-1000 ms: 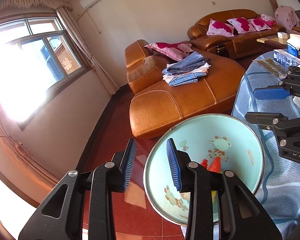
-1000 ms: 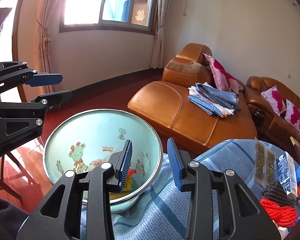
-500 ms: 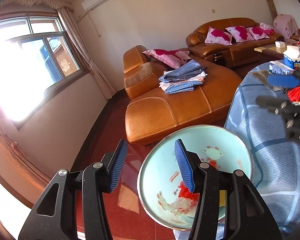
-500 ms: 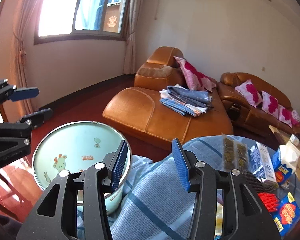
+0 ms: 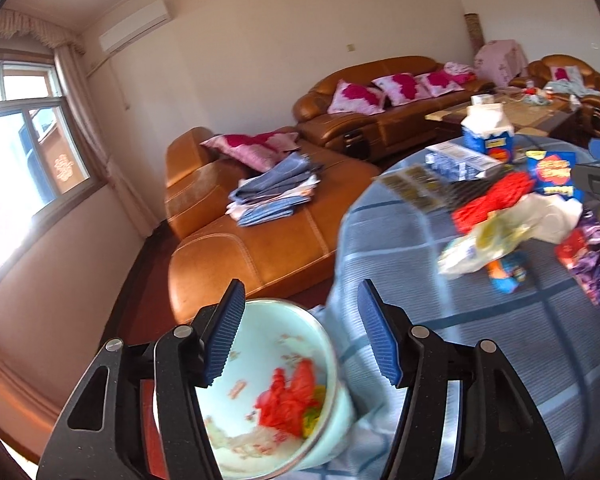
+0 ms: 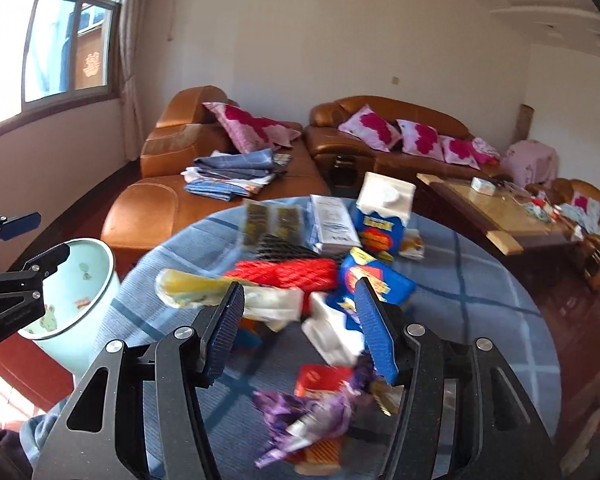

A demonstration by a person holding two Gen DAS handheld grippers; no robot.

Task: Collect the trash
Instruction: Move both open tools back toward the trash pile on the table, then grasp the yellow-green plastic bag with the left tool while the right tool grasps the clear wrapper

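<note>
A pale green enamel basin (image 5: 260, 396) with cartoon prints stands at the table's left edge (image 6: 76, 292), with red and yellow wrappers (image 5: 288, 400) inside. My left gripper (image 5: 302, 338) is open and empty just above its rim. My right gripper (image 6: 300, 326) is open and empty above a pile of trash: a purple wrapper (image 6: 320, 412), white crumpled plastic (image 6: 332, 336), red netting (image 6: 288, 274), a yellow-white bag (image 6: 196, 290) and a blue snack bag (image 6: 376, 284). The pile also shows in the left wrist view (image 5: 512, 216).
The round table has a blue checked cloth (image 6: 472, 312). A milk carton (image 6: 384, 216) and flat packets (image 6: 332, 224) stand at its far side. Orange leather sofas (image 5: 260, 240) with cushions and folded cloths lie beyond, with a coffee table (image 6: 496, 212) at right.
Both grippers have swung right, away from the basin and toward the trash pile on the table. The right gripper now hovers over the wrappers. Both stay open.
</note>
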